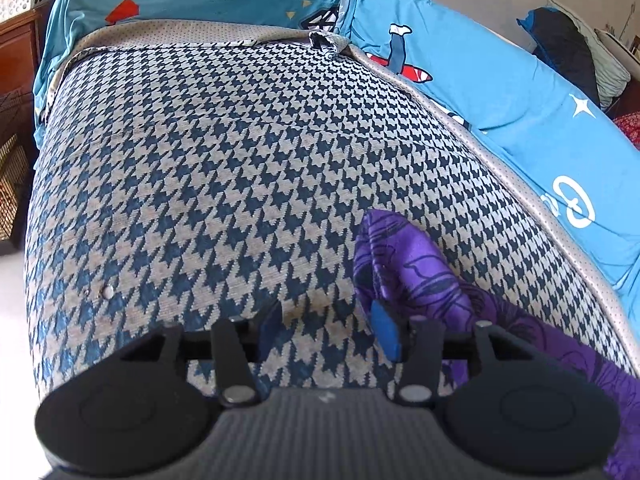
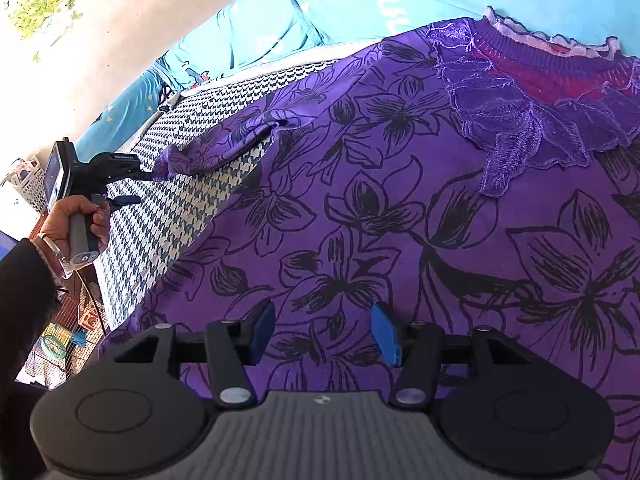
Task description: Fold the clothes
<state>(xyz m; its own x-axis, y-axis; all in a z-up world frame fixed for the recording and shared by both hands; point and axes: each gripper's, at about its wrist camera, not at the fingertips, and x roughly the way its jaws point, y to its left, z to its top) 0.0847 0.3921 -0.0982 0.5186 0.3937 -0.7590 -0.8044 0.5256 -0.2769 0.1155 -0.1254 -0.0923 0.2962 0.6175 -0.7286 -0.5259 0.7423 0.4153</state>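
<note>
A purple top with black flower print (image 2: 360, 200) lies spread on a blue-and-white houndstooth cover (image 1: 224, 152). Its frilled neckline (image 2: 552, 52) is at the far right, and a lace ruffle (image 2: 520, 120) lies below it. The sleeve (image 2: 224, 148) stretches left, and its end shows in the left wrist view (image 1: 412, 264). My left gripper (image 1: 326, 332) is open, its right finger (image 1: 386, 334) touching the sleeve end; it also shows in the right wrist view (image 2: 138, 188). My right gripper (image 2: 324, 330) is open just above the top's lower body.
Blue printed cushions (image 1: 500, 92) run along the back and far end of the seat. A dark bundle of clothes (image 1: 568, 48) sits at the far right. A wooden cabinet (image 1: 16, 52) and a wire cage (image 2: 60, 340) stand past the left edge.
</note>
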